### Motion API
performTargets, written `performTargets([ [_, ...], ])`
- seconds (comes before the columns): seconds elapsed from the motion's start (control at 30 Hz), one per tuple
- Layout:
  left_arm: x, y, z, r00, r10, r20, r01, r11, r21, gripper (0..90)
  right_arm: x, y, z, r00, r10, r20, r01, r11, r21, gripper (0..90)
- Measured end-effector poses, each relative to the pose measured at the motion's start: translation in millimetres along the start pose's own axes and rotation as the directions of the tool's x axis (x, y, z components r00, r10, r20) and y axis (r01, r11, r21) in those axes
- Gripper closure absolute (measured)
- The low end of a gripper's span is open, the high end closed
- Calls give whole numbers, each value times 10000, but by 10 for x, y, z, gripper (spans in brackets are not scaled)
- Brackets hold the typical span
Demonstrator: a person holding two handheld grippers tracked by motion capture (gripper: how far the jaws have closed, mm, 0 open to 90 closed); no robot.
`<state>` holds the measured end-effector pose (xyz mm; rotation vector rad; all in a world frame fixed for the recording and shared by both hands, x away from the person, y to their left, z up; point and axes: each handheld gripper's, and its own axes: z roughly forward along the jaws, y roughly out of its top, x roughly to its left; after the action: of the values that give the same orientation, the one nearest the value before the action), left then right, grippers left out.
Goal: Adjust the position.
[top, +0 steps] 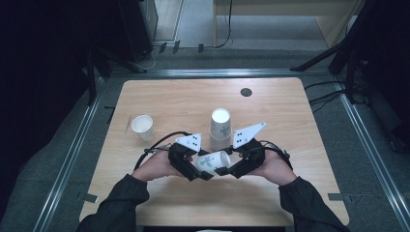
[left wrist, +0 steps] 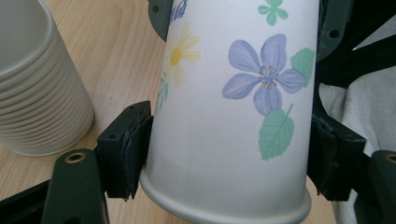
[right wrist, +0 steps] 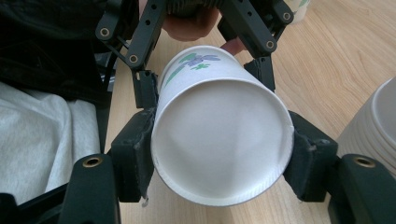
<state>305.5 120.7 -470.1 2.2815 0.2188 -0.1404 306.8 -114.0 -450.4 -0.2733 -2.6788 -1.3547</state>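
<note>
- A paper cup with painted flowers lies on its side, held up between two grippers near the person's edge of the wooden table.
- The left gripper grips the cup. In the left gripper view its black jaws press on both sides of the cup, close to the rolled rim.
- On that side of the cup you can see a purple flower, a yellow daisy and green leaves.
- The right gripper grips the same cup too. In the right gripper view its jaws squeeze the cup on both sides at the flat bottom end — the white round base faces the camera.
- So both tongs are closed on the cup, one at each end.
- In the right gripper view the left gripper shows farther off, clamped on the far part of the cup, with a bit of a hand behind it.
- The person's hands come in from the bottom of the high view, in dark sleeves.
- A tall stack of white cups stands upside down just behind the held cup. It shows at the side of both gripper views as well.
- One more single cup stands open side up, off to the left, well apart from the grippers.
- A small dark round hole sits near the far edge of the table.
</note>
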Motion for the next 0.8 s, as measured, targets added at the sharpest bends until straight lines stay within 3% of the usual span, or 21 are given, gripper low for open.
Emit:
performTargets([
  [0.17,-10,10,-32,9999,110,-12,-110,9997,-198,286,-6,2,-23,10000,85,-35,-86,9999,-143,354],
  [0.4,0,7,-38,9999,40,156,-40,10000,-23,303,-8,2,-1,9998,148,-147,-149,9999,-52,340],
  [0.6,34,-10,-125,9996,-272,95,272,9996,-39,313,-6,-3,6,9999,131,-64,-132,9999,-55,238],
  [0.63,43,-6,-144,9992,-356,167,355,9993,103,313,-6,-5,2,9999,152,-37,-153,9999,-64,238],
  [0.7,41,15,-189,9997,-224,-105,228,9989,402,313,-14,-13,-2,9999,103,-5,-103,9999,-119,239],
  [0.8,42,47,-253,9996,-282,-94,286,9984,496,313,-19,-29,1,9999,99,84,-99,9999,-19,243],
])
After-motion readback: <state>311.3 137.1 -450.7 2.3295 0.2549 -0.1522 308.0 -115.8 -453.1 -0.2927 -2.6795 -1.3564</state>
